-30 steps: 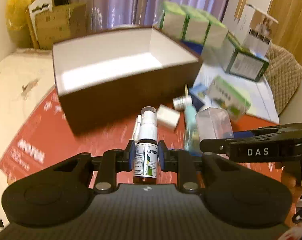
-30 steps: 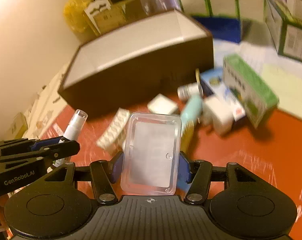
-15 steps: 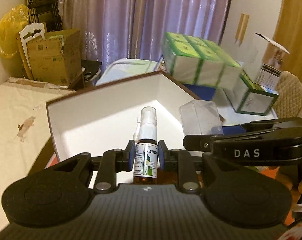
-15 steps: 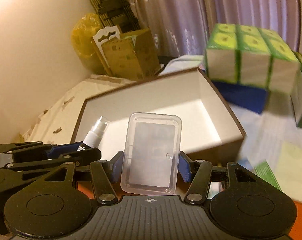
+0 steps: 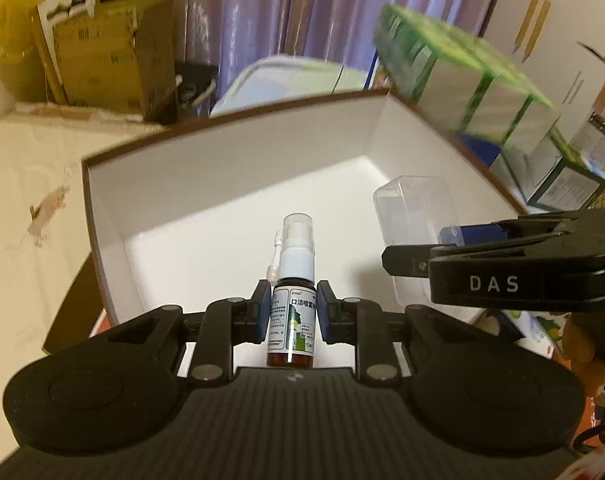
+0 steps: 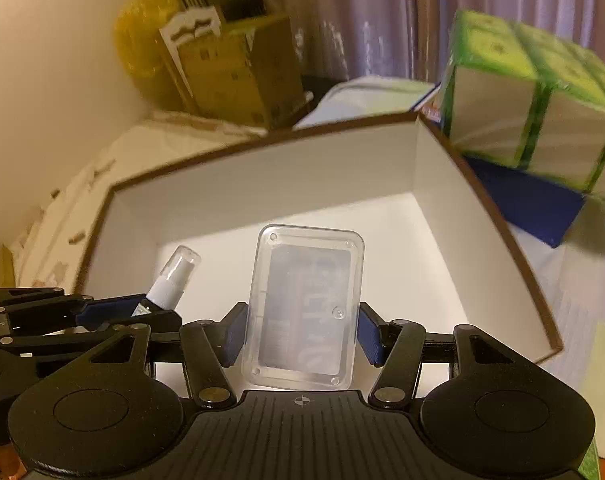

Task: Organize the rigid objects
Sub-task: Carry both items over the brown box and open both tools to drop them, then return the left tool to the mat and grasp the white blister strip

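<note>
My left tongs (image 5: 290, 312): pinching the spray bottle (image 5: 292, 300) at its label, upright, above the near left part of the open box (image 5: 230, 184).
My right tongs (image 6: 300, 332): pinching the clear plastic case (image 6: 306, 308) by its long sides, above the box's middle.
Box: white inside, nothing lying on its floor.
Risk: my two tongs hang just beside each other; letting go from this height could topple the bottle or bounce the case.
</note>
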`<state>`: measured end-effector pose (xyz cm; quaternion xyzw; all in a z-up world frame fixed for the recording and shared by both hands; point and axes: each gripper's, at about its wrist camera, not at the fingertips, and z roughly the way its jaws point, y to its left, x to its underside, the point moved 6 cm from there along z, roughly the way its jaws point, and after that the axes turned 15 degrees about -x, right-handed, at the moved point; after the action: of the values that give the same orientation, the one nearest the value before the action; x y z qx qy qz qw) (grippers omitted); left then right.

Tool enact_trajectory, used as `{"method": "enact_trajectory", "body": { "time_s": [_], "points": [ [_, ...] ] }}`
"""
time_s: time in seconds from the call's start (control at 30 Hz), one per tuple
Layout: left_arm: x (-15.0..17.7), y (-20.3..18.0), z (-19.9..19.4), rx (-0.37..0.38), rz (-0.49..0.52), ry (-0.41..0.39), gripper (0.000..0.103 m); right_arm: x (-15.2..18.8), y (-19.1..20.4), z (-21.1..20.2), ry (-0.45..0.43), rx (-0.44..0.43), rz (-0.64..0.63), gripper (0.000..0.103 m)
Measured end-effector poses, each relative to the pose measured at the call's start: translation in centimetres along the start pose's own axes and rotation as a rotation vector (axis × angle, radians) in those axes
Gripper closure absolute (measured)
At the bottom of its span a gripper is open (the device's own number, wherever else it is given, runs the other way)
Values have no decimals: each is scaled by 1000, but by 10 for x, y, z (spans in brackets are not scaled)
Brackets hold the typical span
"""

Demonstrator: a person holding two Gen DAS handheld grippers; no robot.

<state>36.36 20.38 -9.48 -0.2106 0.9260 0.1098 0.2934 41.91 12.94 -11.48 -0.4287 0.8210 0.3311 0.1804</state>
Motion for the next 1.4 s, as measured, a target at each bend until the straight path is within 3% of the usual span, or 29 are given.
{"method": "enact_trajectory", "body": {
  "time_s": [0.3, 0.4, 0.5, 0.97, 1.4],
  "points": [
    [10, -3, 30, -4, 24, 95, 83, 8, -12, 31, 95, 0, 11, 49],
    [10, -2, 32, -24, 30, 97, 77, 9, -14, 32, 101, 24, -11, 42],
    [10, 0, 28, -27, 26, 87, 68, 12, -17, 22, 84, 22, -7, 35],
    [5, -7, -29, -6, 30, -13, 68, 24, 3, -42, -67, -30, 18, 32],
    [45, -34, -99, 54, 67, -66, 68, 69, 23, -118, -166, -66, 43, 32]
  ]
}}
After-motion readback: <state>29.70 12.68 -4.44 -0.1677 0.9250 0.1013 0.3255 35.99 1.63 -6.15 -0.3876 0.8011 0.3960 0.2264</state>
